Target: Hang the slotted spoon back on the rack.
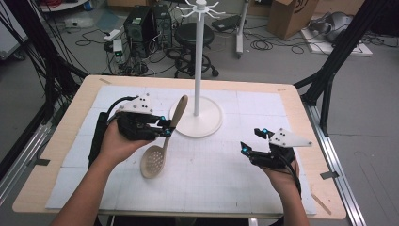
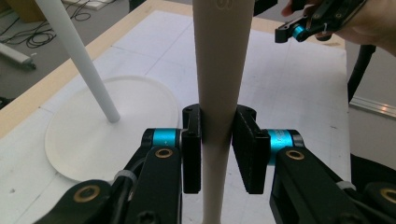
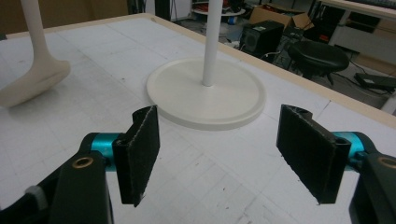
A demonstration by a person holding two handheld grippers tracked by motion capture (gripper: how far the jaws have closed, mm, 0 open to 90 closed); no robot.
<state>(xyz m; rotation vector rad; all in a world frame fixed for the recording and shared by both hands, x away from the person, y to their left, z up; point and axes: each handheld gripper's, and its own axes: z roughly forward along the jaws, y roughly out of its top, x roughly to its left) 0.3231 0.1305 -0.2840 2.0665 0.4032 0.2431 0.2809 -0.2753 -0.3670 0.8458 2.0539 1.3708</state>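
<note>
Left gripper (image 1: 165,128) clamps the handle of a beige slotted spoon (image 1: 155,160), just left of the white rack's round base (image 1: 209,123). Right gripper (image 1: 251,141), jaws apart, holds nothing, near right.

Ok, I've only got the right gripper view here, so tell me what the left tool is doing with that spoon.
Observer: The left tool is shut on the spoon, gripping its handle partway up.
Operator: Now tell me what's at the top of the white stand.
Observer: The stand ends in a ring of white hooks, and nothing hangs on them.
</note>
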